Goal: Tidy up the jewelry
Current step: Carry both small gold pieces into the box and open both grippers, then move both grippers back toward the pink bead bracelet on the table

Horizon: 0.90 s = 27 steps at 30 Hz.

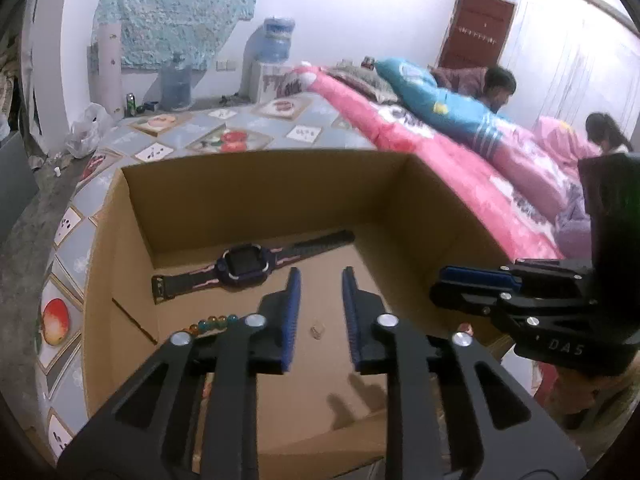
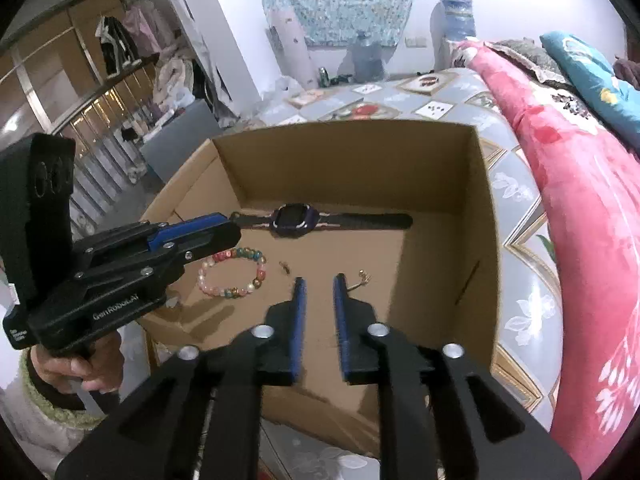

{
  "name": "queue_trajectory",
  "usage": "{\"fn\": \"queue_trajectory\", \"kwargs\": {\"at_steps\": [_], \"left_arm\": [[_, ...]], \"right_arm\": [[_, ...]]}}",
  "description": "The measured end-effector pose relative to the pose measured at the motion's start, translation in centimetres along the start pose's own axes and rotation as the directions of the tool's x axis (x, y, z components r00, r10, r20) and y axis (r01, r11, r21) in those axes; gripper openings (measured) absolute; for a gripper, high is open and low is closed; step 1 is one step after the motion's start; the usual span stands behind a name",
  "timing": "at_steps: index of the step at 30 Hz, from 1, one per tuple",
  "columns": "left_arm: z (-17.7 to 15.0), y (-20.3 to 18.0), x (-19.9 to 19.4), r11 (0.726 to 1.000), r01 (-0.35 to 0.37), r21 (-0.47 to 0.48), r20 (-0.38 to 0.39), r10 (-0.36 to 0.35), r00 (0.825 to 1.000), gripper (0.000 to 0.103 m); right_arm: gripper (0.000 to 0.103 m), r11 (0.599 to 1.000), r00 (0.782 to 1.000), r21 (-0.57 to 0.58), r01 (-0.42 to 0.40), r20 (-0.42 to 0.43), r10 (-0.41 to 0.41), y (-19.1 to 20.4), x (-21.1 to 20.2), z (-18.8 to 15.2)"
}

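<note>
An open cardboard box (image 1: 256, 196) (image 2: 476, 216) sits on the bed. On its floor lie a dark purple smartwatch (image 1: 244, 266) (image 2: 294, 220), a multicoloured bead bracelet (image 2: 232, 274) (image 1: 212, 323), a tiny earring (image 1: 316, 332) (image 2: 285, 267) and a small gold piece (image 2: 362, 278). My left gripper (image 1: 321, 276) (image 2: 230, 226) hangs above the box floor, open by a narrow gap, nothing between its blue pads. My right gripper (image 2: 319, 282) (image 1: 438, 280) hovers over the box's near side, also narrowly open and empty. The gold piece lies just past its right fingertip.
The box rests on a grey fruit-patterned bedsheet (image 2: 524, 300). A pink quilt (image 2: 580, 200) and a blue pillow (image 1: 440, 96) lie to the right. Two people (image 1: 498, 88) sit beyond the quilt. Water bottles (image 1: 176, 84) stand on the floor by the far wall.
</note>
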<state>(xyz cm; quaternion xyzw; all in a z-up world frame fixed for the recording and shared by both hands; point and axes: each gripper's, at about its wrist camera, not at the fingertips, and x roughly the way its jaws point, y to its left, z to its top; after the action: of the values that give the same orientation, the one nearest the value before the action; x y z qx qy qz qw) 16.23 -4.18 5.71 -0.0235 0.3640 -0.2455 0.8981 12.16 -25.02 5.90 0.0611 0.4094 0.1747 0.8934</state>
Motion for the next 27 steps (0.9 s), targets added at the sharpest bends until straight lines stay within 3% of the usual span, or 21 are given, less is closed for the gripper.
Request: {"fn": "queue_trajectory", "kwargs": {"at_steps": [7, 14, 16, 20, 24, 27], "left_arm": [[-0.2, 0.4, -2.6, 1.000, -0.023, -0.007, 0.072, 0.023, 0.997, 0.028], [-2.4, 0.1, -6.9, 0.999, -0.043, 0.011, 0.139, 0.041, 0.989, 0.035], [-3.5, -0.1, -8.0, 0.998, -0.049, 0.036, 0.149, 0.044, 0.988, 0.038], [-6.4, -1.3, -9.6, 0.991, -0.068, 0.113, 0.142, 0.052, 0.988, 0.042], [-9.3, -2.4, -9.4, 0.990, -0.033, 0.136, 0.077, 0.022, 0.997, 0.042], [-11.0, -2.4, -8.1, 0.996, -0.011, 0.093, 0.020, 0.009, 1.000, 0.042]], "right_arm": [[0.022, 1.000, 0.997, -0.015, -0.027, 0.074, 0.028, 0.1, -2.4, -0.2], [0.023, 0.986, 0.980, -0.109, -0.124, 0.144, 0.139, 1.3, -6.5, -3.2], [0.028, 0.979, 0.977, -0.140, -0.148, 0.135, 0.167, 1.9, -7.4, -4.6], [0.029, 0.973, 0.980, -0.145, -0.181, 0.053, 0.190, 2.7, -6.8, -7.8], [0.029, 0.987, 0.990, -0.082, -0.138, -0.029, 0.136, 2.5, -3.5, -10.0], [0.029, 0.994, 0.994, -0.049, -0.100, -0.051, 0.098, 2.4, -0.9, -10.8]]}}
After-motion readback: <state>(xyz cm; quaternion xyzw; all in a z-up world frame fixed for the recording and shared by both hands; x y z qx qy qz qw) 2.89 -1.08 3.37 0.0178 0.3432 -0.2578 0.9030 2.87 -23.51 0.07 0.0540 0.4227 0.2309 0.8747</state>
